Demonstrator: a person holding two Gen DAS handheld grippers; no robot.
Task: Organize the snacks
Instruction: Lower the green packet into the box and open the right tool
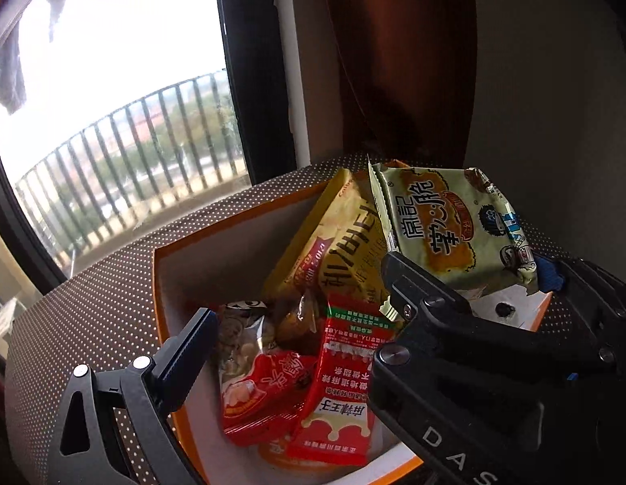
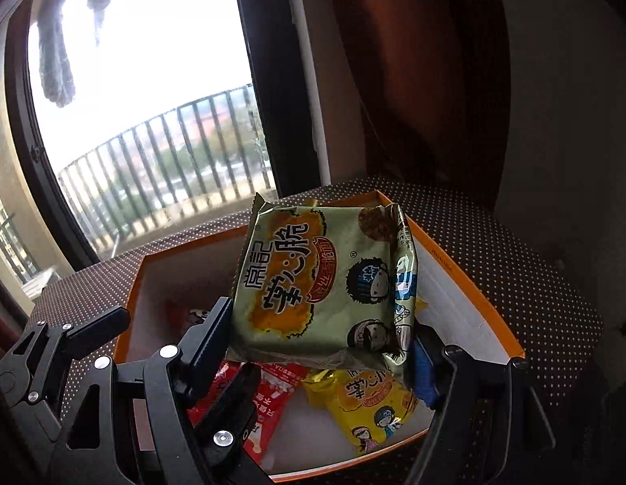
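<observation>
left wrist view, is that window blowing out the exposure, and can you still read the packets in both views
Left wrist view: the window is blown to white and fisheye-bent, yet print on the red sachet reads sharply. Right wrist view: same white glare, wall and curtain dim, but the green noodle packet in the right gripper is crisp and evenly lit.

A pale green noodle-snack packet (image 2: 313, 283), printed with cartoon children, hangs tilted above an orange-rimmed white box (image 2: 470, 283). Inside lie a yellow packet of the same snack (image 2: 365, 408), red sachets (image 1: 337, 388) and a tall yellow bag (image 1: 341, 242) leaning against the wall.
</observation>
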